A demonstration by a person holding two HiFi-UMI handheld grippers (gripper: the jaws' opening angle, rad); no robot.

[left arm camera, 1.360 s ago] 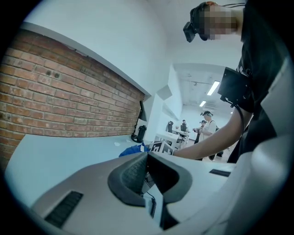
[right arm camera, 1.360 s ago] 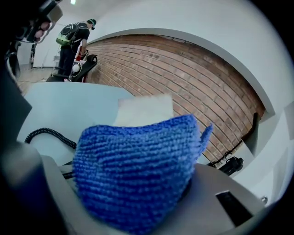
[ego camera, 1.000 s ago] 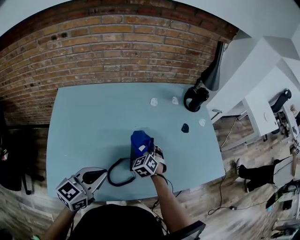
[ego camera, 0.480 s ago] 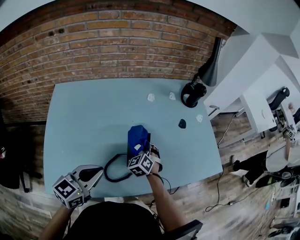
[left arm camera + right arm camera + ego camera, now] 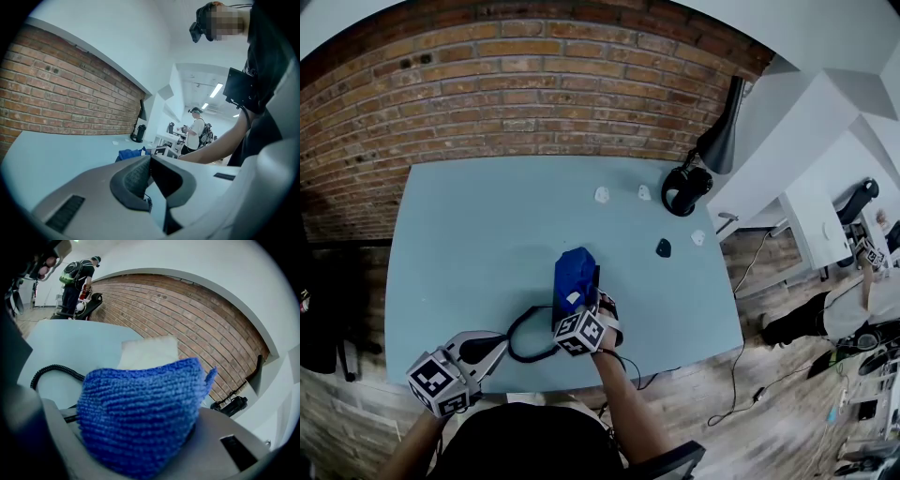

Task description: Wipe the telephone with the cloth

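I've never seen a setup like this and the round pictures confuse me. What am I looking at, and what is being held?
No robot here: a person holds a hand-held gripper in each hand. The wide picture comes from a camera on the person's head, looking down at a blue-grey table. The other two come from cameras riding on the grippers, looking along their jaws. The right hand-held gripper is shut on a blue cloth lying over the dark telephone, whose coiled cord loops leftwards. The left hand-held gripper sits near the table's front edge, jaws together. Further back stand a black lamp and small white scraps.
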